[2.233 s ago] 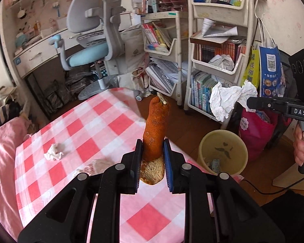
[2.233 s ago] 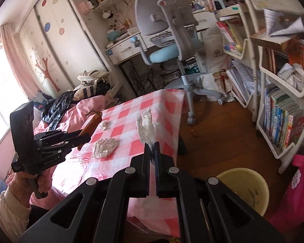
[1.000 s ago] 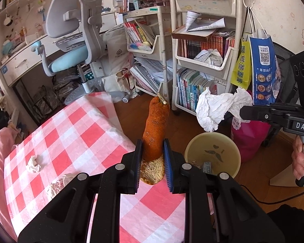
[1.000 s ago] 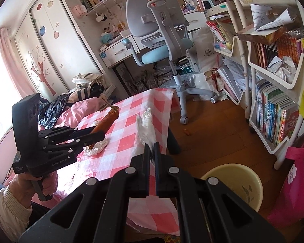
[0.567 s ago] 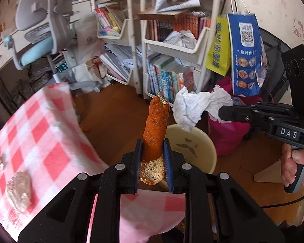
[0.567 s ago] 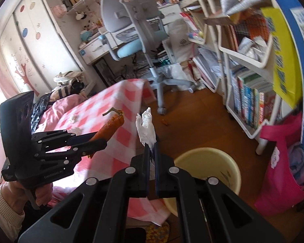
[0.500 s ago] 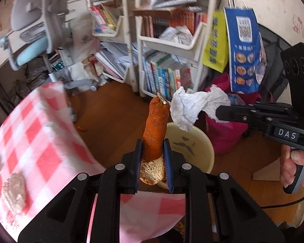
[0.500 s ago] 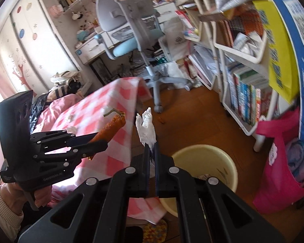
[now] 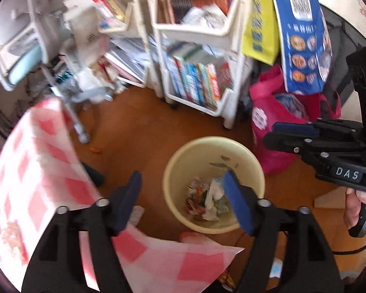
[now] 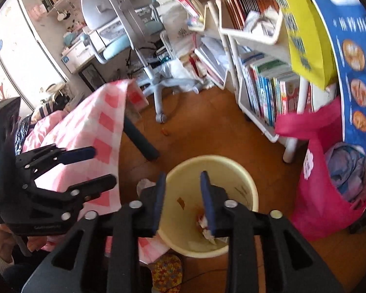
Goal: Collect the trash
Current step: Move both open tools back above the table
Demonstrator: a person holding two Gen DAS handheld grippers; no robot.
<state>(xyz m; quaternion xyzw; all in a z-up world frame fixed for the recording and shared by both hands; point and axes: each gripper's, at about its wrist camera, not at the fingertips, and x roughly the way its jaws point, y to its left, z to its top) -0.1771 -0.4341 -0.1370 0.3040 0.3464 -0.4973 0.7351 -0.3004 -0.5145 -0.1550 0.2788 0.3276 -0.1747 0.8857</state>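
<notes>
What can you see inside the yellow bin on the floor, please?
In the yellow bin, crumpled white paper and colourful wrapper scraps lie at the bottom. The left gripper's right finger covers part of the pile, so the orange item cannot be made out.

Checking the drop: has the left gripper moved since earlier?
Yes. The left gripper swung off the checked tablecloth to above the round yellow bin.

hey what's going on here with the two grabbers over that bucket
A person is clearing trash into the yellow bin on the floor beside the checked tablecloth. Both the left gripper and right gripper hang above it, jaws just opened and nothing between them. Crumpled paper lies inside the bin.
</notes>
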